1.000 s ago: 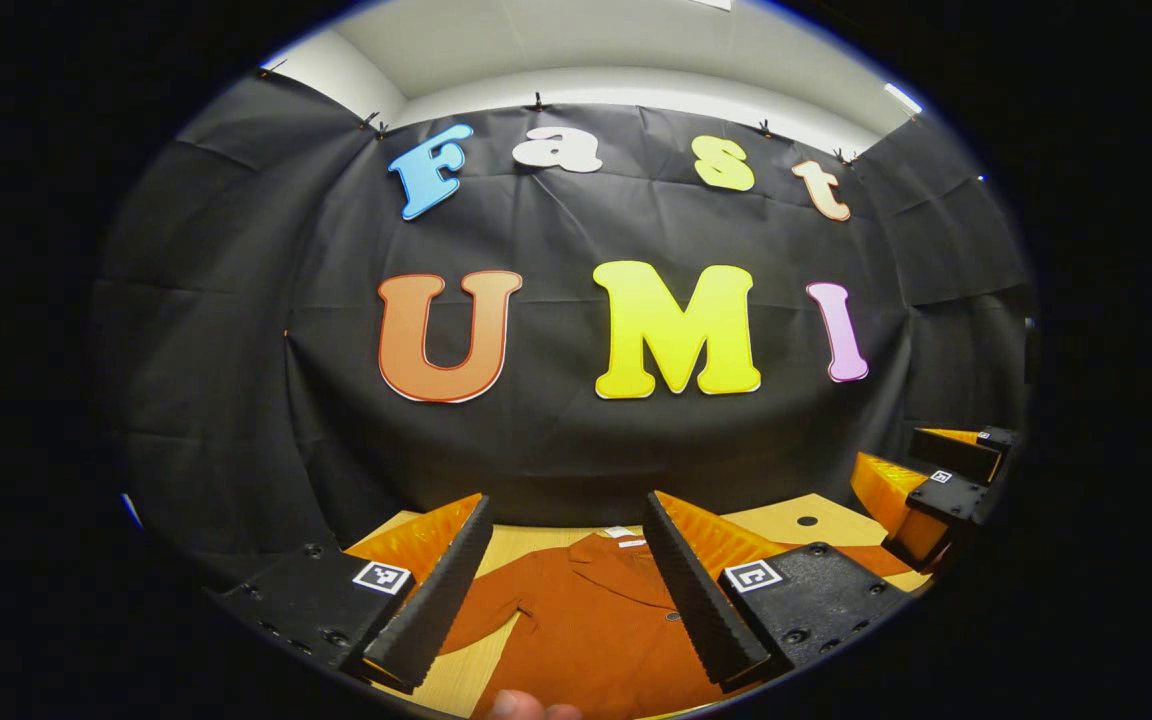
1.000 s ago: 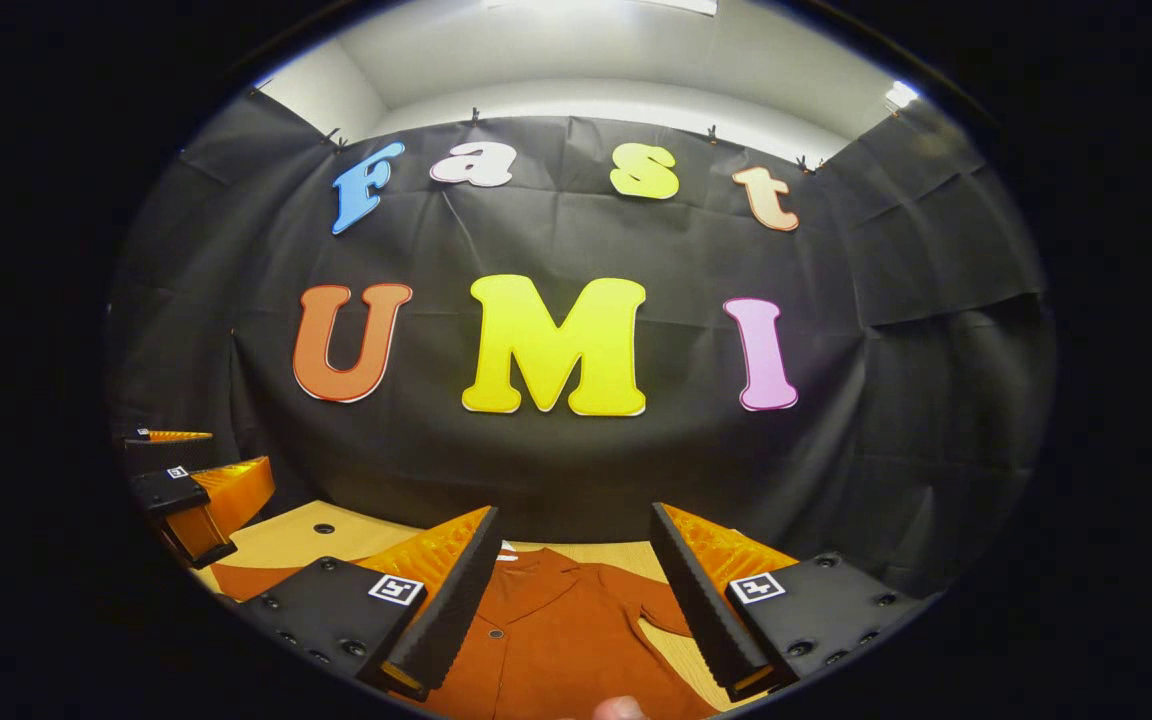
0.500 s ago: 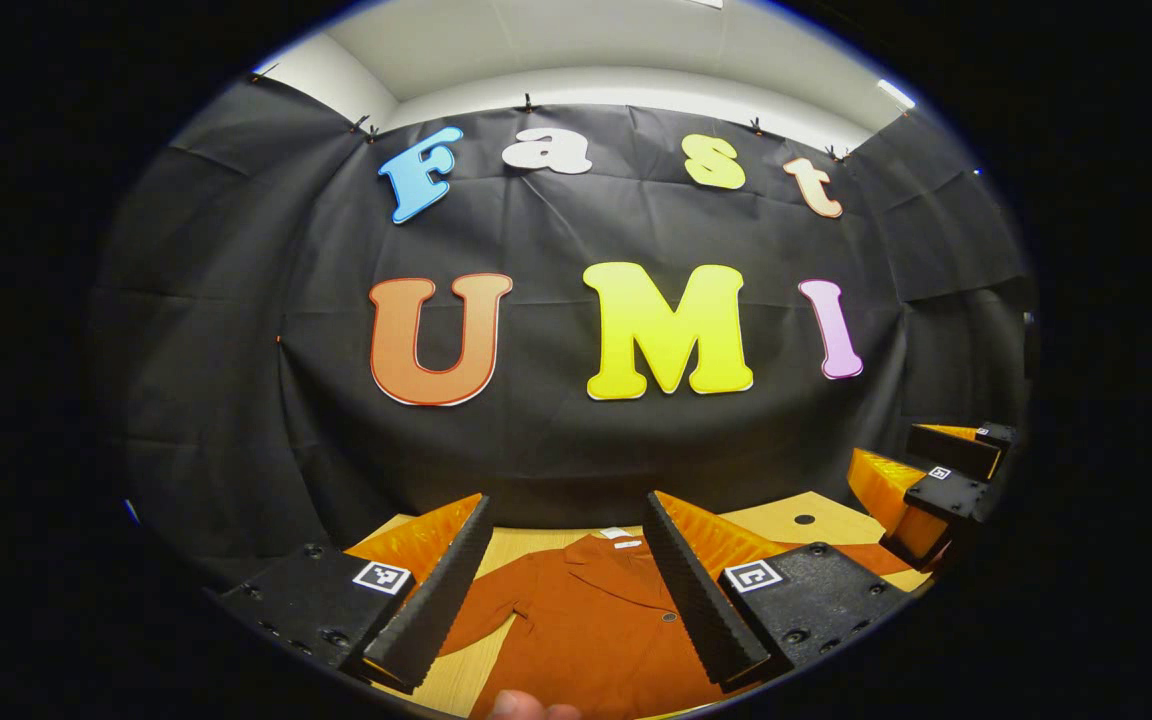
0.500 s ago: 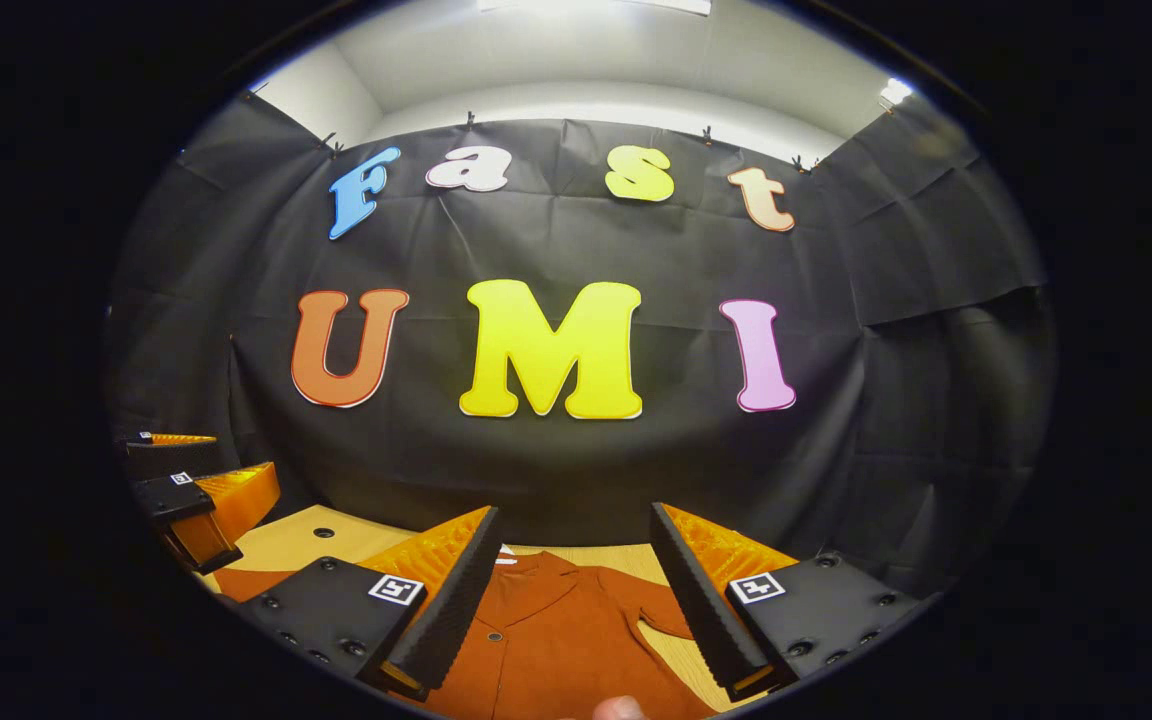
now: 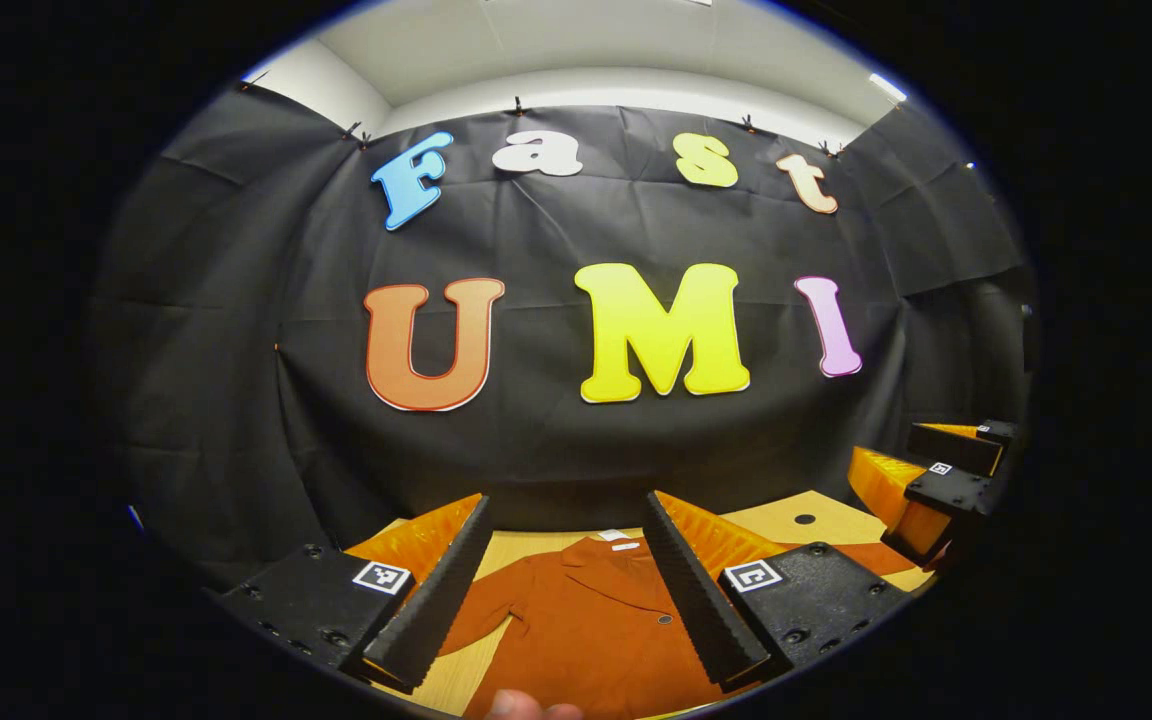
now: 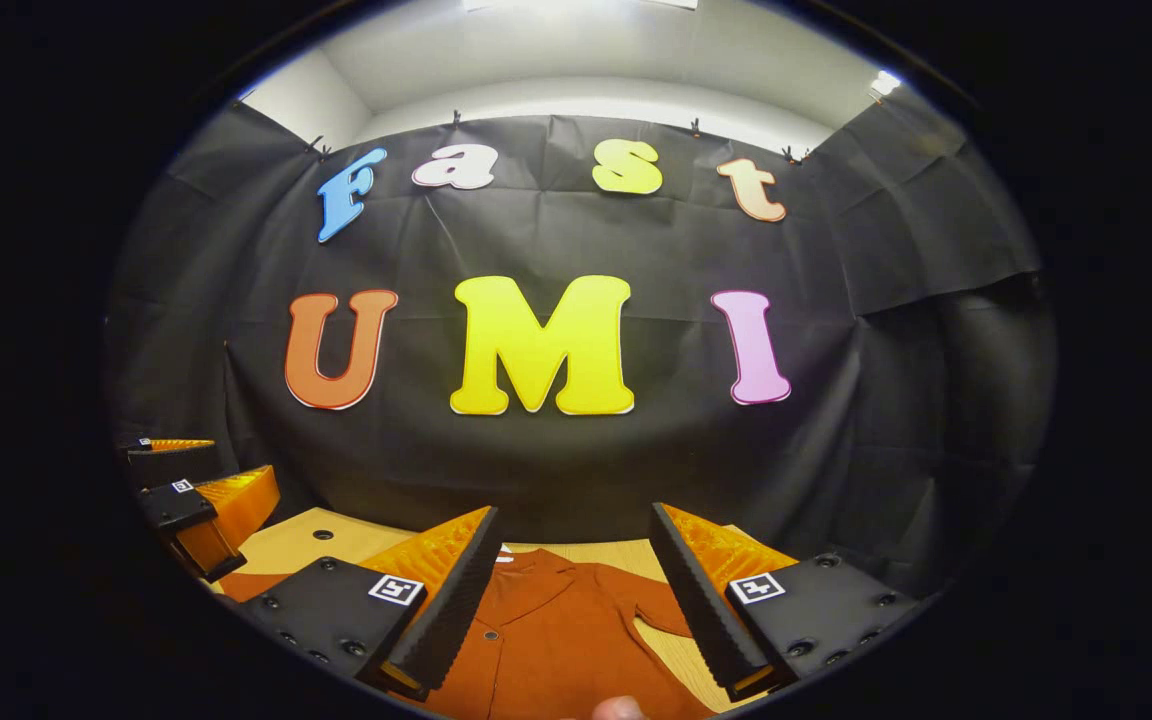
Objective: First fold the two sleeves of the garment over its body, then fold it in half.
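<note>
A rust-orange garment lies flat on the wooden table, collar toward the far booth wall and its button front facing up. In the left gripper view its collar sits near the far table edge with a small white tag at the neck, and one sleeve runs out toward the left, resting on bare wood. In the right gripper view the same garment shows with a sleeve spread out to the right, again on the wood and not folded over the body. Both sleeves lie away from the body.

The left gripper hangs above the near part of the garment, its two fingers spread wide apart with nothing between them; the cloth shows through the gap. The right gripper is held the same way, fingers well apart and empty, above the garment's front placket. Neither touches the fabric as far as can be told.

At the bottom edge of each view a fingertip of the person's hand peeks in. In the left gripper view the other gripper appears at the far right, over the table; in the right gripper view the other one appears at the far left. A small dark hole marks the table top near the far right corner.
</note>
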`<state>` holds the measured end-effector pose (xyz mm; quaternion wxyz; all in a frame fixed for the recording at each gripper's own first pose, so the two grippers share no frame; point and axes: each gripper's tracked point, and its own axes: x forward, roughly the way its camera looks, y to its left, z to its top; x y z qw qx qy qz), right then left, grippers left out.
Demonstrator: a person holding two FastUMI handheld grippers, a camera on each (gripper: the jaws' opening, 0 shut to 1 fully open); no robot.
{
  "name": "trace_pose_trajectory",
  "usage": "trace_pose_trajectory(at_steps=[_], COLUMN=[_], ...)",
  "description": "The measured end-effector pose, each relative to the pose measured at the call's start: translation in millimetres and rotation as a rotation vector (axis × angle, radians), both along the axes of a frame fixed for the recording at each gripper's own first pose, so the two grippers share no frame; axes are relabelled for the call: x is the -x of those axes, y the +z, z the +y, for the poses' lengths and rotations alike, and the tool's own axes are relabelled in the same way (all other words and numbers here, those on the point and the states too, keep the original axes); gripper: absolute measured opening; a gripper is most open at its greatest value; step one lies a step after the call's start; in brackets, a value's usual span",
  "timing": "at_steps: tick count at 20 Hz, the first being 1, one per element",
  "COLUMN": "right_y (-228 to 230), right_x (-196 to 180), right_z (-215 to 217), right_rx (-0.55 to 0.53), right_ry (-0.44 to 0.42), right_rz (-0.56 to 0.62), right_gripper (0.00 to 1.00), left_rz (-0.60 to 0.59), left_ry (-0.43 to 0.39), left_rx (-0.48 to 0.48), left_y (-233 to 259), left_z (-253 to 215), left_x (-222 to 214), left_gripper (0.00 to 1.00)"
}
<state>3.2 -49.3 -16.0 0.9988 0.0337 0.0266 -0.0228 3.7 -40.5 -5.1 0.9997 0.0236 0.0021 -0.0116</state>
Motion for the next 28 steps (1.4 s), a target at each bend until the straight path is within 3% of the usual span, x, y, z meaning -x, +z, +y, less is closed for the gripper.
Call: trace_pose_trajectory(at_steps=[18,23,28], right_y=[-21.6,-47.2,-96.5], right_x=[-11.9,-20.5,-21.2], right_z=[-43.5,-100.6,-188.1], right_rx=[-0.006,-0.044,-0.077], right_ry=[-0.026,-0.113,-0.228], right_rz=[0.051,0.115,0.225], right_gripper=[0.95,0.95,0.94], left_rz=[0.069,0.109,0.147], left_ry=[-0.034,-0.048,-0.056], left_rx=[-0.011,-0.022,-0.046], left_y=[-22.7,-36.1,-49.0], left_z=[-33.9,-51.0,-68.9], left_x=[-12.7,-18.9,-25.5], left_gripper=[0.98,0.98,0.98])
